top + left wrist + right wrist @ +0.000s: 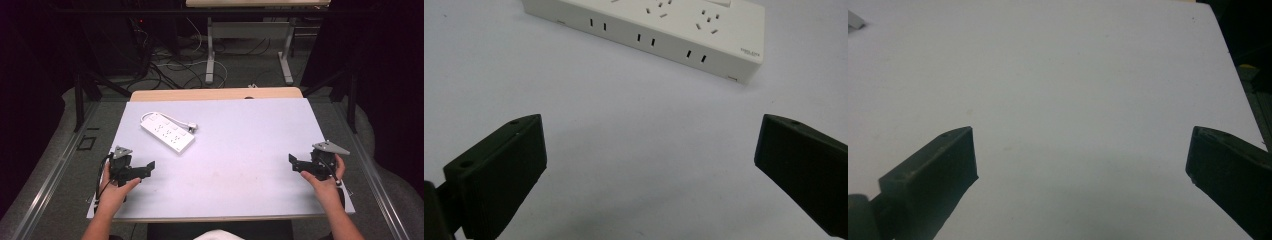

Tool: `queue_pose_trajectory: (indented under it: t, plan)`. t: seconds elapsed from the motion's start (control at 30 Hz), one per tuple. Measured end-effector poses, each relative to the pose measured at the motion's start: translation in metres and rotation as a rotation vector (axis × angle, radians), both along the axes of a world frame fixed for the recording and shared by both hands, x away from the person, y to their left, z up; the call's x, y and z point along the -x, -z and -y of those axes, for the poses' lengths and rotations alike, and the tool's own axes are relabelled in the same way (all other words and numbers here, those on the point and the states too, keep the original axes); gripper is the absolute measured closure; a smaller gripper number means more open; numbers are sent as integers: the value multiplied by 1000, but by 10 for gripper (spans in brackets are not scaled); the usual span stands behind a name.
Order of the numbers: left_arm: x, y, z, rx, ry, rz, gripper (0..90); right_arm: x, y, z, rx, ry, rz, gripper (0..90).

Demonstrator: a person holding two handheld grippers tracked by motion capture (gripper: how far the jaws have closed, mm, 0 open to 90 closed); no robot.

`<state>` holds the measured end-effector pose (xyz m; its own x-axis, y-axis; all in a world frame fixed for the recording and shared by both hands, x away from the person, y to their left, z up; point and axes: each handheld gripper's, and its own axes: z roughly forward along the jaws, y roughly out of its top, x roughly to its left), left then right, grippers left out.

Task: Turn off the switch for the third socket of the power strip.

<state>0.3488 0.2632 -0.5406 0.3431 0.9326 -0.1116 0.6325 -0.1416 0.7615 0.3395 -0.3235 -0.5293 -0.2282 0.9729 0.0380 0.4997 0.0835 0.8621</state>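
A white power strip [167, 132] lies on the white table top [240, 145] at the left rear, its cable and plug [191, 127] curled beside it. My left gripper [148, 167] rests near the table's left front, held by a hand, its jaws wide open and empty. In the left gripper view the power strip [659, 30] lies ahead of the open gripper [651, 150], well apart from it. My right gripper [291, 161] is at the right front, pointing left across the table. In the right gripper view the gripper [1080, 155] stands open over bare table.
The table's wooden far edge [215, 94] shows beyond the white sheet. Behind it stand metal table legs [210, 55] and loose cables on the floor. Dark frame rails [80, 100] flank both sides.
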Motion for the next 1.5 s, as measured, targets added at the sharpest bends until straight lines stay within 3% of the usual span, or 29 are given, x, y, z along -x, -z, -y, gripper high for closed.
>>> queue_pose_trajectory:
  t: [0.23,0.4,0.6,0.87,0.93,1.17,1.37,1.5]
  plan:
    - [2,-8,4,3,2,23,8,5,2,1,1,-36,-54,17]
    - [5,-16,8,14,6,65,28,7,0,1,-33,-23,-42,47]
    - [6,-27,15,30,13,90,51,10,-2,1,-7,-42,-36,48]
    - [2,-40,21,47,27,79,121,10,0,0,-30,-45,-49,50]
    - [0,-44,23,36,32,74,140,9,0,-1,-26,-45,-35,51]
    - [-6,-56,27,2,46,65,158,10,1,-4,-30,-61,-56,51]
    - [-11,-62,33,5,64,63,203,12,0,-5,-29,-57,-48,54]
    - [-16,-65,37,-26,95,71,225,12,0,-5,-30,-52,-45,55]
